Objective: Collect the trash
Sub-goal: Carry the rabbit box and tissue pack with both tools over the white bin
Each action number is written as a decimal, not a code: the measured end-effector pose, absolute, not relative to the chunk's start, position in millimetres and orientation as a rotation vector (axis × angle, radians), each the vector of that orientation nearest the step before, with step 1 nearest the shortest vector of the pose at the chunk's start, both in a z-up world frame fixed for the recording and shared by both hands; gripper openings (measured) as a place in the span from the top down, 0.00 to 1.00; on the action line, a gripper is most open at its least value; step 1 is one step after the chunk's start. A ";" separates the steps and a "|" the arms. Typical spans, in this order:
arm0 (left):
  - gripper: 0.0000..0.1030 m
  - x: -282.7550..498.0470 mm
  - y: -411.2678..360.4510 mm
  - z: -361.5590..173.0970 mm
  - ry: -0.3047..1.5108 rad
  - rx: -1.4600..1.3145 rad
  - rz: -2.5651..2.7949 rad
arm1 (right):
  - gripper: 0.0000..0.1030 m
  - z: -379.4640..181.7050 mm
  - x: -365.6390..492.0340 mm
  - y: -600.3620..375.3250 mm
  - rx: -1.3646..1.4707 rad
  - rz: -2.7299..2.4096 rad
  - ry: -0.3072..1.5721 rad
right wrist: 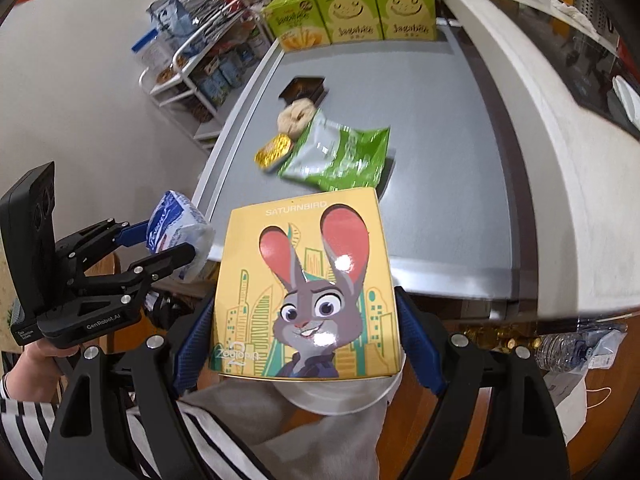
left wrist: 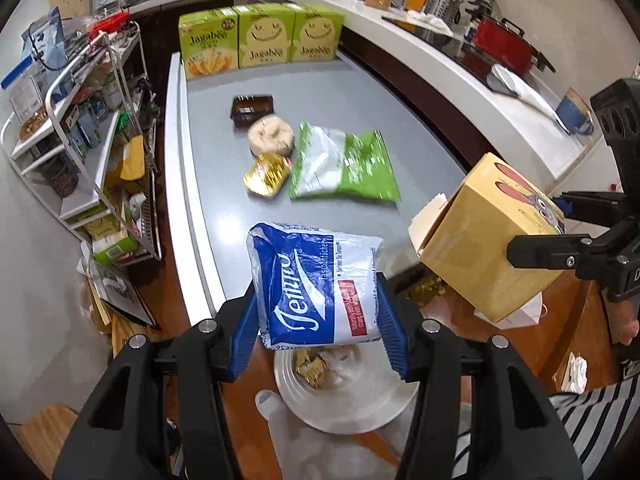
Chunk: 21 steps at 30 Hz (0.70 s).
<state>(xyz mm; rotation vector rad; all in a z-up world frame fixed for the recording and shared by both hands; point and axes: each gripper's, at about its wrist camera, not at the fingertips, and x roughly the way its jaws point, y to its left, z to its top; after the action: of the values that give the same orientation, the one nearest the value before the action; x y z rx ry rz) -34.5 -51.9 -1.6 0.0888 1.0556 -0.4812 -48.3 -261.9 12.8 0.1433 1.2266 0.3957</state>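
My left gripper (left wrist: 318,294) is shut on a blue and white Tempo tissue pack (left wrist: 312,280), held past the near edge of the grey table (left wrist: 400,112). Under it stands a white bin (left wrist: 360,420) with wrappers inside. To the right, my right gripper (left wrist: 556,228) is shut on a yellow cartoon-rabbit box (left wrist: 480,240) with an open flap. In the right wrist view the box (right wrist: 308,280) fills the span between the blue pads of the right gripper (right wrist: 306,304), above the bin's rim (right wrist: 340,396). The left gripper (right wrist: 168,240) with the tissue pack (right wrist: 176,224) shows at the left.
On the table lie a green snack bag (left wrist: 344,164), a gold wrapper (left wrist: 266,176), a round pale pastry (left wrist: 271,136), a dark box (left wrist: 252,110) and three green Jagabee boxes (left wrist: 260,36). A wire rack (left wrist: 80,120) stands left, a white counter (left wrist: 460,64) right.
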 end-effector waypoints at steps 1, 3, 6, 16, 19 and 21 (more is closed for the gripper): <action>0.48 -39.0 -53.2 -4.8 1.067 0.094 -0.486 | 0.22 10.5 -51.1 -261.0 0.138 0.399 1.235; 0.48 -45.8 -55.5 -10.2 1.083 0.111 -0.494 | 0.22 5.0 -56.8 -259.3 0.124 0.406 1.256; 0.48 -55.2 -57.9 -18.8 1.110 0.131 -0.501 | 0.22 -6.3 -67.0 -256.5 0.099 0.421 1.301; 0.48 -81.3 -62.5 -52.1 1.202 0.162 -0.520 | 0.22 -53.6 -87.7 -253.2 0.049 0.418 1.426; 0.48 -85.9 -63.5 -65.3 1.232 0.169 -0.521 | 0.22 -71.6 -91.7 -251.2 0.046 0.407 1.462; 0.48 -87.2 -63.5 -73.9 1.255 0.173 -0.521 | 0.22 -82.8 -91.8 -251.5 0.050 0.400 1.485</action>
<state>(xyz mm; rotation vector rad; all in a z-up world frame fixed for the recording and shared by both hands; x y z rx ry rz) -87.2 -63.5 -73.9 0.1735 1.2548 -0.5214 -91.8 -251.5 -82.8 0.0498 1.4851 0.4000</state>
